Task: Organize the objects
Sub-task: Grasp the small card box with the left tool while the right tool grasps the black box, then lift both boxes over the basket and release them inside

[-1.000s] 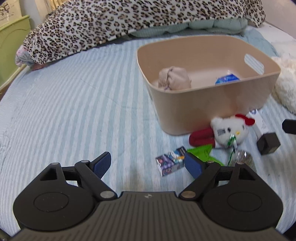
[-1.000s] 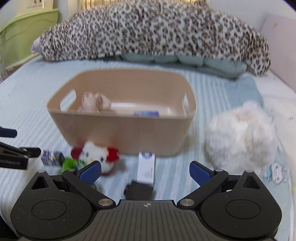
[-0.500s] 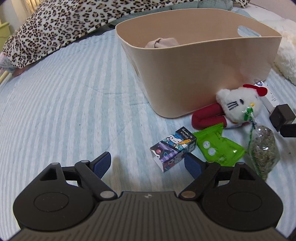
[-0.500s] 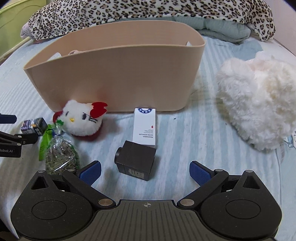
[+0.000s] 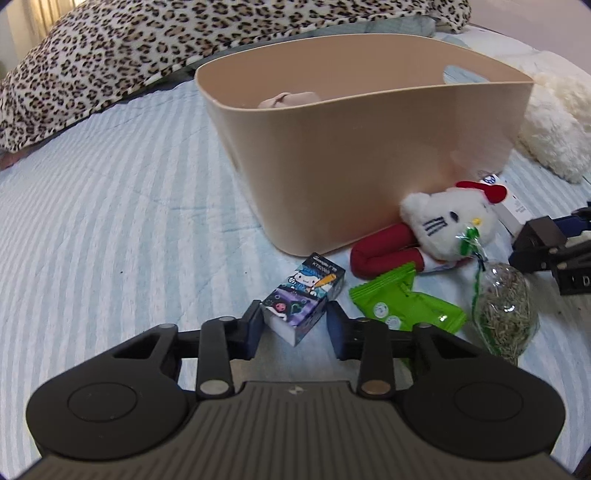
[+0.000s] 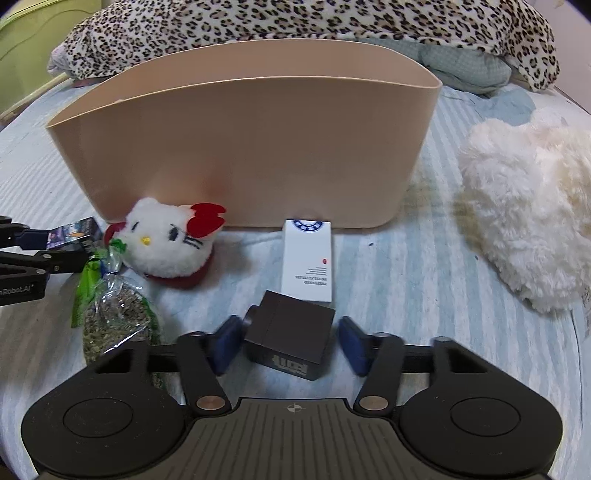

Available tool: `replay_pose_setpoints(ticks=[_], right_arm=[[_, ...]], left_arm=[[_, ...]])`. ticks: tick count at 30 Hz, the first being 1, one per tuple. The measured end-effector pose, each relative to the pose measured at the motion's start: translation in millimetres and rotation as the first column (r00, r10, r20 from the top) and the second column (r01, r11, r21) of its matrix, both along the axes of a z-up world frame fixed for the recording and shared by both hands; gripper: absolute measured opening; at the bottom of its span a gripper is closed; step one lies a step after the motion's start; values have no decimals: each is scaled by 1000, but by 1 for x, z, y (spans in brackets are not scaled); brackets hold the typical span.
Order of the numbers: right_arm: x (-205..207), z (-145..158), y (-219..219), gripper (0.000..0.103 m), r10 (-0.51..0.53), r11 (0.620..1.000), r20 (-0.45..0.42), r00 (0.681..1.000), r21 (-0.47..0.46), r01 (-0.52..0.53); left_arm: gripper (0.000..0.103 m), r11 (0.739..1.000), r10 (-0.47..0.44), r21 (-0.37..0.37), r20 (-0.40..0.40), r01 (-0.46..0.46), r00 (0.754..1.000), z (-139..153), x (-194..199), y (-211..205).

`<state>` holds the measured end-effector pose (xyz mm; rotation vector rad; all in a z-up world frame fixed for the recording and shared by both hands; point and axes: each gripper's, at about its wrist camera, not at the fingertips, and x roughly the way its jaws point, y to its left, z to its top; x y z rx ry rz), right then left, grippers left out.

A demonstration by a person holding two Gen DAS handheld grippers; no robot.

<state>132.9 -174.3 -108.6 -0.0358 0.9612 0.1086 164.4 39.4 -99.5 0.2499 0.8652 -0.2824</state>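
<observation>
A beige bin [image 5: 369, 147] stands on the striped bed; it also shows in the right wrist view [image 6: 243, 147]. My left gripper [image 5: 295, 325] straddles a small cartoon-printed box [image 5: 303, 295] on the bed, the left pad touching it, a small gap at the right pad. My right gripper [image 6: 290, 345] straddles a dark brown box [image 6: 290, 339], with gaps on both sides. A Hello Kitty plush [image 6: 170, 240], a green packet [image 5: 406, 302], a clear bag of dried herbs [image 5: 504, 310] and a white carton [image 6: 306, 266] lie in front of the bin.
A beige plush [image 5: 288, 99] lies inside the bin. A fluffy white cushion [image 6: 528, 221] lies to the right. A leopard-print blanket [image 6: 295, 26] is heaped behind the bin. A green cabinet [image 6: 33, 33] stands at far left.
Both grippers moved down and forward to the bed. The left jaws narrowed around the cartoon box. The right jaws narrowed around the dark brown box.
</observation>
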Motion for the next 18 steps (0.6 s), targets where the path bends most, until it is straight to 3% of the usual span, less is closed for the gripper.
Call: replay_pose_setpoints(ticks=[6, 18], right_arm=[[-7, 1, 4, 47, 16, 1000, 17, 1000, -16, -16], [-20, 14, -3, 47, 7, 1000, 59, 998, 16, -8]], left_arm=[[28, 1000, 9, -22, -11, -9, 1000, 3, -5, -1], [26, 1000, 24, -9, 3, -24, 1000, 17, -29, -5]])
